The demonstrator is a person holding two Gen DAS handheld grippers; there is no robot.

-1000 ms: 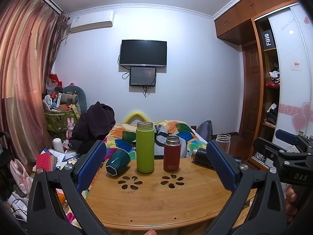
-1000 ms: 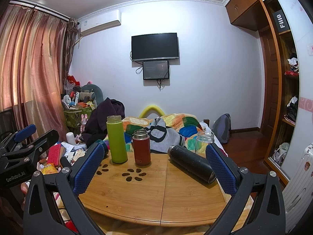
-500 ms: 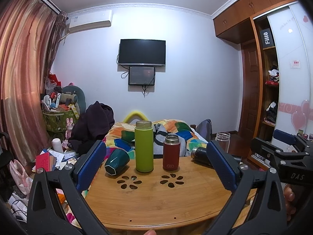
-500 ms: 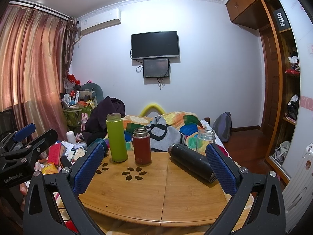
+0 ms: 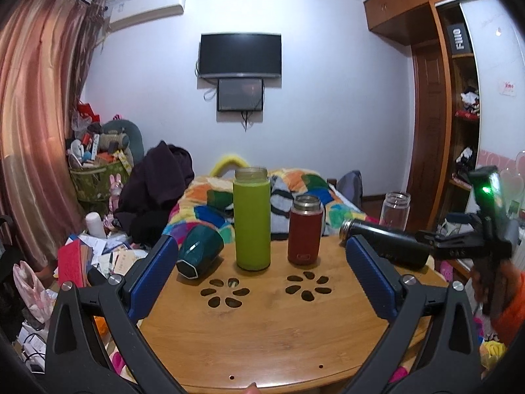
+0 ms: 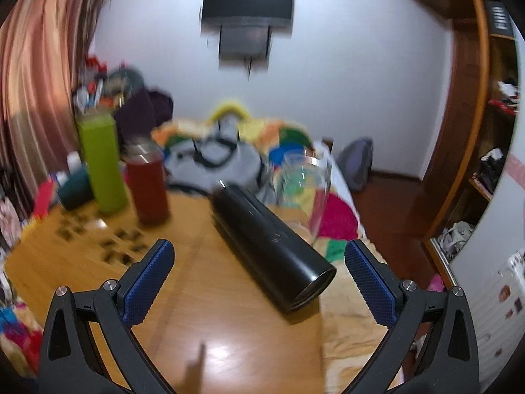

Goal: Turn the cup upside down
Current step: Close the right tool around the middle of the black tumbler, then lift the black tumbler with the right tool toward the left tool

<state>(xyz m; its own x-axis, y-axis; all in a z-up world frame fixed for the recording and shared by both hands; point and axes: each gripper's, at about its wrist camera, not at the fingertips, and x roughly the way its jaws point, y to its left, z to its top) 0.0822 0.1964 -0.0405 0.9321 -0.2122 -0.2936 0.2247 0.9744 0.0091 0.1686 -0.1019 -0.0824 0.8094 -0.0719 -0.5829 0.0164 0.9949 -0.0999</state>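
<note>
On the round wooden table (image 5: 262, 335) stand a tall green cup (image 5: 252, 218) and a short red cup (image 5: 305, 229), both upright. A black cup (image 6: 272, 246) lies on its side at the table's right edge; it also shows in the left wrist view (image 5: 384, 241). A dark teal cup (image 5: 198, 254) lies tipped at the left. A clear glass jar (image 6: 303, 190) stands behind the black cup. My right gripper (image 6: 259, 279) is open, with the black cup just ahead between the fingers. My left gripper (image 5: 261, 275) is open and empty before the green and red cups.
A bed with a colourful quilt (image 5: 295, 190) lies behind the table. Clutter and papers (image 5: 98, 252) cover the floor at the left by the curtain (image 5: 29, 131). A wardrobe (image 5: 459, 115) stands at the right.
My right gripper has moved quickly forward and down toward the black cup, blurring its view. In the left wrist view the right gripper now appears tilted at the far right. The left gripper barely moved.
</note>
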